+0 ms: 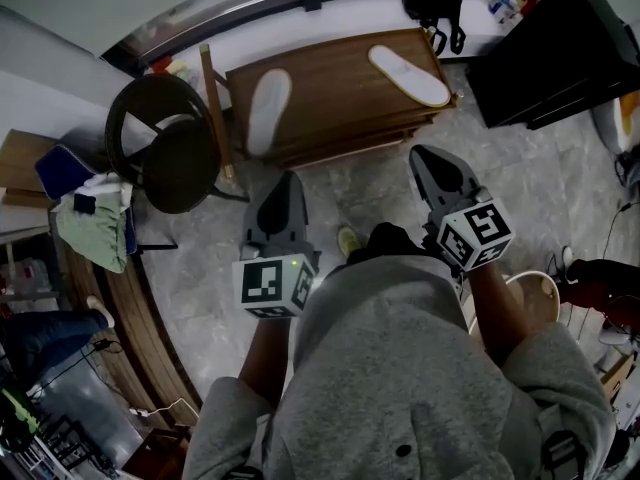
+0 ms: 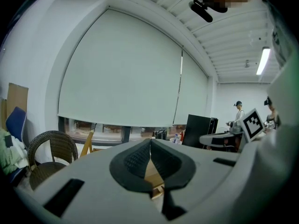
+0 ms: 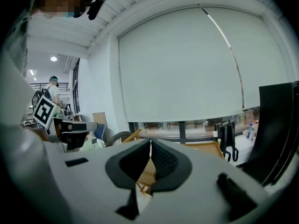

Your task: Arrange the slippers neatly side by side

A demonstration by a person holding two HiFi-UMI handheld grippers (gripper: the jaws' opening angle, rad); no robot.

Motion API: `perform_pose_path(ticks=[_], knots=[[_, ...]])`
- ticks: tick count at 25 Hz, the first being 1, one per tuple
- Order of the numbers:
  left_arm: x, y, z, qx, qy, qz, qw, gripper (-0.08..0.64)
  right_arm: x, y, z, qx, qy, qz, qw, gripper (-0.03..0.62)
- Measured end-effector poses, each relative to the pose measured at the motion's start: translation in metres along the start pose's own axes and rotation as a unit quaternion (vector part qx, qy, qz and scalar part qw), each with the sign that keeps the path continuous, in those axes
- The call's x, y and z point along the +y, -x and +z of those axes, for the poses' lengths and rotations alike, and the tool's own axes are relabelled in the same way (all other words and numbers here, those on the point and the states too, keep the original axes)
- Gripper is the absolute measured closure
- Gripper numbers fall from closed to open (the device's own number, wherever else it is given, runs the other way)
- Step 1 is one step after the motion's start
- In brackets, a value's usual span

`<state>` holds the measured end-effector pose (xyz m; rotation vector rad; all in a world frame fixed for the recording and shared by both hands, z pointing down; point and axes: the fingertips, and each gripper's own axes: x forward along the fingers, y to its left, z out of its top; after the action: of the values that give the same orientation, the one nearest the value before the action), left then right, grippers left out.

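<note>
From my head I look steeply down on the low brown wooden table. Cameras on my left gripper and right gripper sit close behind the jaws, facing it and the pale window blind.

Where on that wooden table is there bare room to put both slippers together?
The middle of the table is bare, between the left slipper and the right slipper. The left end is crowded: the chair and a wooden stick stand close by.
</note>
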<state>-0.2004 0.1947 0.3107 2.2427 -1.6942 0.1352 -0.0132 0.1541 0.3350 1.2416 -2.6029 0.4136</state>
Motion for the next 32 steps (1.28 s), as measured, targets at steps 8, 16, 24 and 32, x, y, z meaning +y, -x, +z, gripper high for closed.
perform_pose_path(ticks=[8, 16, 24, 32], knots=[[0.002, 0.011, -0.006, 0.0, 0.014, 0.001, 0.9999, 0.545, 0.008, 0.003, -0.001, 0.005, 0.011, 0.001, 1.0, 0.563], [0.006, 0.013, -0.003, -0.001, 0.013, -0.003, 0.9999, 0.545, 0.013, 0.0, 0.001, 0.009, 0.016, 0.002, 1.0, 0.563], [0.007, 0.009, -0.001, -0.002, 0.028, -0.002, 0.9996, 0.545, 0.011, -0.003, 0.004, 0.008, 0.02, 0.004, 1.0, 0.563], [0.014, -0.001, 0.0, 0.002, 0.018, -0.001, 0.9998, 0.545, 0.01, -0.018, 0.01, 0.007, 0.024, 0.015, 1.0, 0.563]])
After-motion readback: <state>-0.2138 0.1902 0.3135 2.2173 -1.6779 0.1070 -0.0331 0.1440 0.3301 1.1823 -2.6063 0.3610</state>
